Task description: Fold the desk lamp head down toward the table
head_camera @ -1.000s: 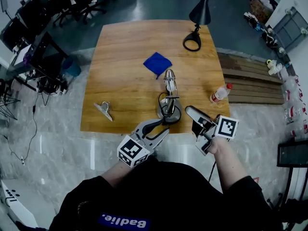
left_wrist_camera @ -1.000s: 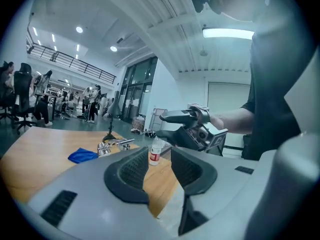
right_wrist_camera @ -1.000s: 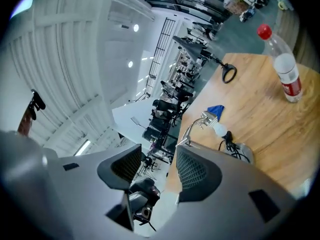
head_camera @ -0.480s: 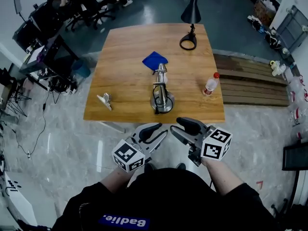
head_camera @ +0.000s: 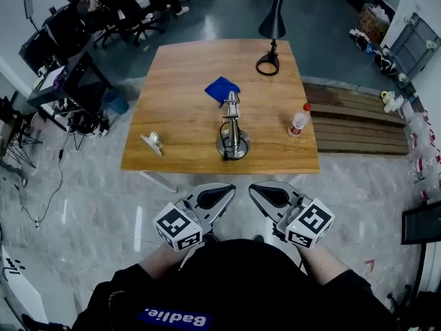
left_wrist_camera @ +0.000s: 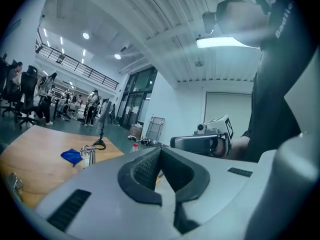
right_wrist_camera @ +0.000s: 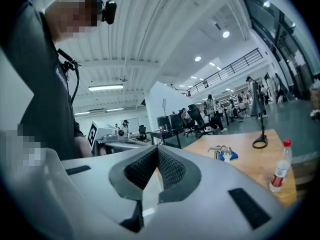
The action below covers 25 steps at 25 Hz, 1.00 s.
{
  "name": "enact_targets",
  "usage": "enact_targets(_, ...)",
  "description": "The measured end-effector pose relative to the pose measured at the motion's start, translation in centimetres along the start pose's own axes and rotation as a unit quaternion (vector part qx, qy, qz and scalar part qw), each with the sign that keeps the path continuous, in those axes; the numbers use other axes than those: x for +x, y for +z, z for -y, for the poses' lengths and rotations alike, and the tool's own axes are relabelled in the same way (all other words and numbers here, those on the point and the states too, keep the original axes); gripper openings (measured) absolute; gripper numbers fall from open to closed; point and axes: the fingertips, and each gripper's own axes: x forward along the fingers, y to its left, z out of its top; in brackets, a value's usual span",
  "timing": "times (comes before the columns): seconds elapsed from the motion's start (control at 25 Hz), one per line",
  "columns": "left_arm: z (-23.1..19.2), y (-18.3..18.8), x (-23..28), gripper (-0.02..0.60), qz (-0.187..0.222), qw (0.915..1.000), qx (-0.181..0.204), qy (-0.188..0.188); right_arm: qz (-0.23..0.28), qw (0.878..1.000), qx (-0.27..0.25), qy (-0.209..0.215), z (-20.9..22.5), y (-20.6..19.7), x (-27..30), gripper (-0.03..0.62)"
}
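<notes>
A silver desk lamp (head_camera: 232, 126) stands on its round base near the table's front edge, with its arm and head folded low along the wood. It also shows small in the left gripper view (left_wrist_camera: 89, 155) and the right gripper view (right_wrist_camera: 220, 151). Both grippers are off the table, close to my body, tips turned toward each other. My left gripper (head_camera: 229, 189) is shut with nothing in it, and its pads (left_wrist_camera: 145, 170) meet. My right gripper (head_camera: 253, 187) is shut and empty too, pads (right_wrist_camera: 172, 169) together.
On the wooden table (head_camera: 179, 74), a black desk lamp (head_camera: 271, 29) stands at the far edge, a blue cloth (head_camera: 222, 88) lies behind the silver lamp, a bottle (head_camera: 298, 121) stands at the right and a metal clip (head_camera: 153, 142) at the left. Office chairs and people are beyond it.
Both grippers drew back from the table's front edge toward my body and went from open to shut. The right one rolled over. The table now sits farther off.
</notes>
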Motion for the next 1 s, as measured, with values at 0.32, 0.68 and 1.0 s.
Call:
enact_targets(0.32,1.1,0.0,-1.1,0.008,-0.001,0.9999,-0.01,-0.006,-0.014,0.999,-0.044,-0.021,-1.4,-0.5,0.0,0.005)
enact_targets(0.68,1.1,-0.4,-2.1,0.008,-0.001,0.9999,-0.011,-0.002,-0.025,0.998,-0.045,-0.028,-1.9,-1.5,0.6,0.005)
enact_targets(1.0,0.8,-0.4,-2.3,0.008,0.001,0.9999,-0.012,0.0,-0.026,0.998,-0.037,-0.033,-1.9,-1.8,0.8,0.003)
